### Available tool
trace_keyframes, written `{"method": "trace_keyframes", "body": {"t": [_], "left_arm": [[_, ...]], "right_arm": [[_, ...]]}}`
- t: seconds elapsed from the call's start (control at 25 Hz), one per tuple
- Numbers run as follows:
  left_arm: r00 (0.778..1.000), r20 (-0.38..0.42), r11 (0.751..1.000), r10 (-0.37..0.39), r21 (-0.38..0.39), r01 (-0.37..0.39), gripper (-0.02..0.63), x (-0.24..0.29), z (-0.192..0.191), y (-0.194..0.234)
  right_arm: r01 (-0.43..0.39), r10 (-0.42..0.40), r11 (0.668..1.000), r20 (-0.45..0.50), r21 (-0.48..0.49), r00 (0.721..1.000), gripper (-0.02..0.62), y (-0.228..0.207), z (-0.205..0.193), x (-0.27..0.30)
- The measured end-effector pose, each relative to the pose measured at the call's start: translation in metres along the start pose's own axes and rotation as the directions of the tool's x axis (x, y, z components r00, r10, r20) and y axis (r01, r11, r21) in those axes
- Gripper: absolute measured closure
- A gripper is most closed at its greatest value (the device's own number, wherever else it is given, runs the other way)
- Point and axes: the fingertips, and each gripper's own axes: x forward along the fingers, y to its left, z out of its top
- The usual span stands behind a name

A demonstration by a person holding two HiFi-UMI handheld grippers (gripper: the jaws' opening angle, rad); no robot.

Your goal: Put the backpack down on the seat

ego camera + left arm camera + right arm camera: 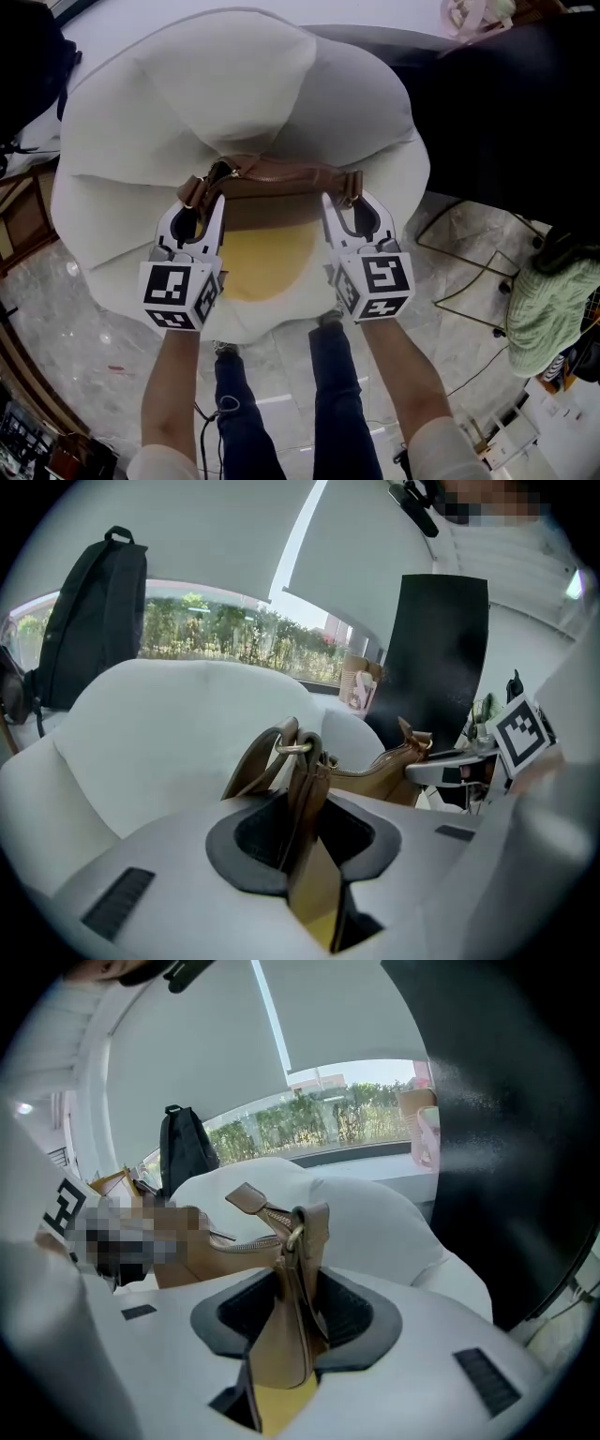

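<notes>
A tan backpack (281, 178) hangs level between two handheld grippers over a white cushioned seat (234, 84). The left gripper (200, 195) pinches the bag's left end and the right gripper (345, 202) its right end, each pair of jaws narrowed onto the leather.

Black fabric backpack (94, 621) upright beside the wide window (234, 635). Tall black panel (441, 658) nearby. Green knitted cloth (553, 305) over pale marble floor (112, 356).
</notes>
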Motion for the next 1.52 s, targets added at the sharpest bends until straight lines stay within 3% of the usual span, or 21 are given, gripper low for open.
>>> {"method": "trace_keyframes", "body": {"t": [0.72, 1.52], "left_arm": [[0.997, -0.077, 1.0, -0.009, -0.025, 0.008, 0.501, 0.037, -0.025, 0.011], [0.991, -0.137, 0.999, -0.014, -0.05, 0.007, 0.5, 0.073, -0.028, 0.035]], "right_arm": [[0.01, -0.012, 1.0, -0.068, -0.028, 0.998, 0.431, -0.017, -0.022, 0.033], [0.001, -0.004, 0.999, -0.081, -0.038, 0.997, 0.431, -0.025, -0.019, 0.071]]}}
